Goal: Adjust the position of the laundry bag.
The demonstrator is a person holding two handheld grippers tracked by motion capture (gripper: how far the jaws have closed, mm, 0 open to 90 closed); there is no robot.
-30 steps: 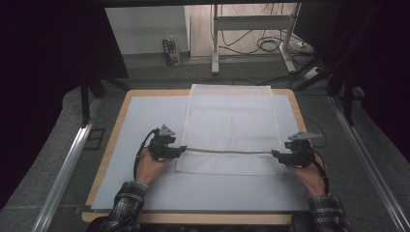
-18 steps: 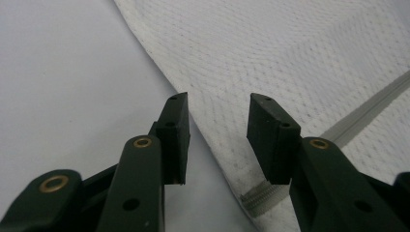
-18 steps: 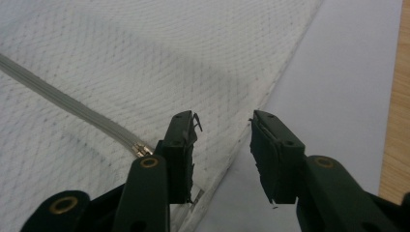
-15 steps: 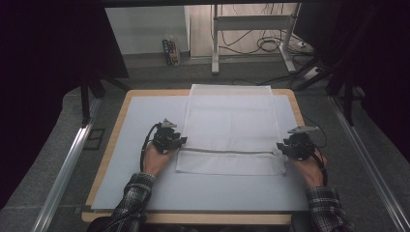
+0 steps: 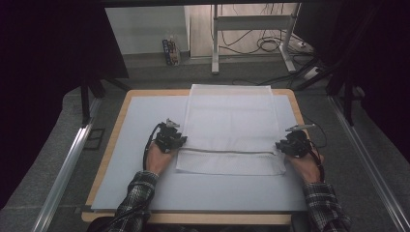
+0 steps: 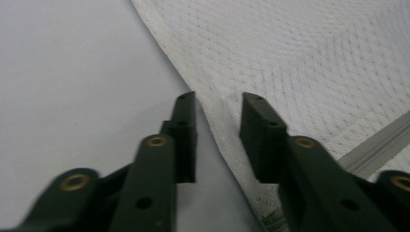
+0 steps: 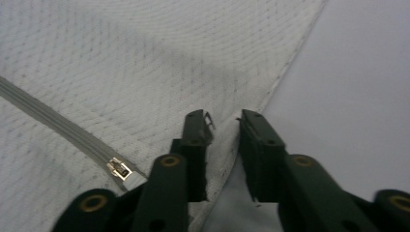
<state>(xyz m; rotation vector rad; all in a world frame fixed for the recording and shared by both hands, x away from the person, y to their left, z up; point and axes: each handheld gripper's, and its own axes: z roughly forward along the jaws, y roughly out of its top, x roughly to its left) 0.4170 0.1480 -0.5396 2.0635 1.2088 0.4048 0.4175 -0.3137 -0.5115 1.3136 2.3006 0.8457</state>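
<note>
The white mesh fabric bag with a grey zip across it (image 5: 231, 129) lies flat on the pale grey mat of the table (image 5: 135, 125), its far edge at the back of the mat and its near edge toward the person. The left gripper (image 5: 170, 137) sits at the bag's left edge and the right gripper (image 5: 291, 144) at its right edge, both level with the zip line.

In the left gripper view, the jaws straddle the hemmed edge of the bag (image 6: 290, 72), and they have just been closing; a clear gap remains, with the cloth between them but not yet pinched. In the right gripper view it is the same: the jaws have just been closing around the edge of the bag (image 7: 145, 67), partly open, beside the small metal zip pull (image 7: 119, 169).

To do this pinch well, I judge each side should bite past the hem (a thin mesh edge slips easily), with the lower jaw sliding under the cloth rather than pushing it into a wrinkle. Both sides should close at matching points along the zip, so a lift or fold stays square.
</note>
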